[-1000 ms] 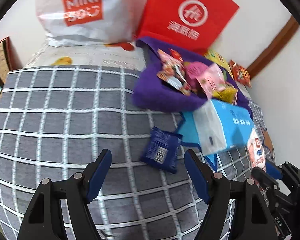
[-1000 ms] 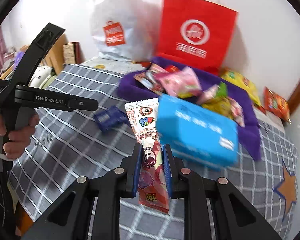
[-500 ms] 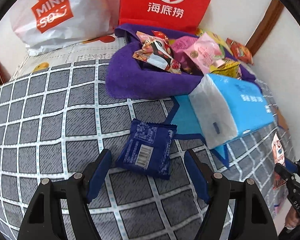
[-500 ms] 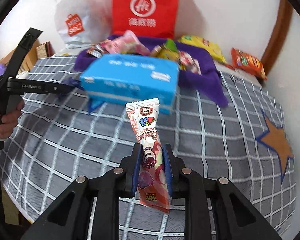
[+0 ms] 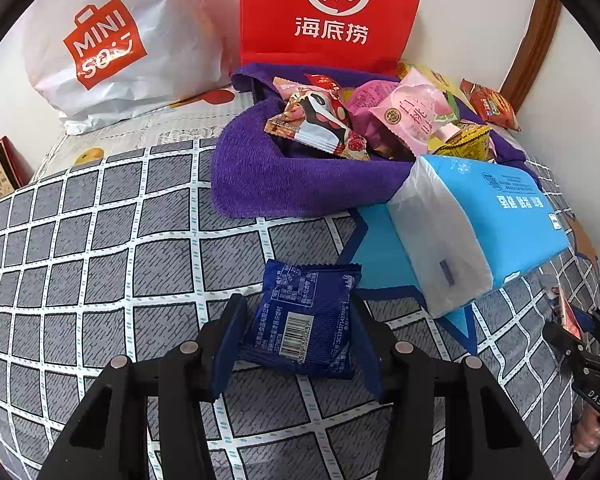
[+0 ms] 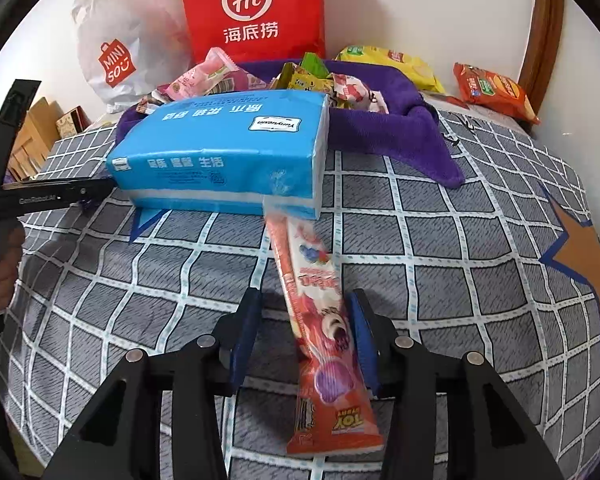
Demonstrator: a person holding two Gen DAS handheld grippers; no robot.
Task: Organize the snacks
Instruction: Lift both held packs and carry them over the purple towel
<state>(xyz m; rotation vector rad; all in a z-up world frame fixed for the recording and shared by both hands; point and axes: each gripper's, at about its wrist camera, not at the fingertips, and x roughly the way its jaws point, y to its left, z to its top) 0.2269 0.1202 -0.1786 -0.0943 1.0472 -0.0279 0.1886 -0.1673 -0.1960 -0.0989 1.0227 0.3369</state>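
Up close in the left wrist view, the left gripper (image 5: 298,344) is closing on the dark blue snack packet (image 5: 308,320), which lies flat on the checked bedspread (image 5: 100,240). Both pads look to be touching its side edges, and the near left corner seems slightly buckled. My guess is it's a light, crinkly foil pillow pack: soft, slippery, with something crushable inside. I'd take it across the puffy middle like this, not by the flat sealed ends, and go easy on the squeeze.

On the other side, the right gripper (image 6: 306,328) is opening, and the long pink-and-red stick snack (image 6: 320,320) sits loose between its jaws. It leans on the right pad with a clear gap on the left, so nothing is really holding it. Its top end tips toward the blue tissue pack (image 6: 220,156) just behind. It's long, thin and floppy, so a grip near the middle would probably stop it swinging.

Further back, the purple towel (image 5: 280,184) holds a heap of mixed wrappers. Behind that, the red paper bag (image 5: 332,12) and the white shopping bag (image 5: 112,40) stand against the wall.
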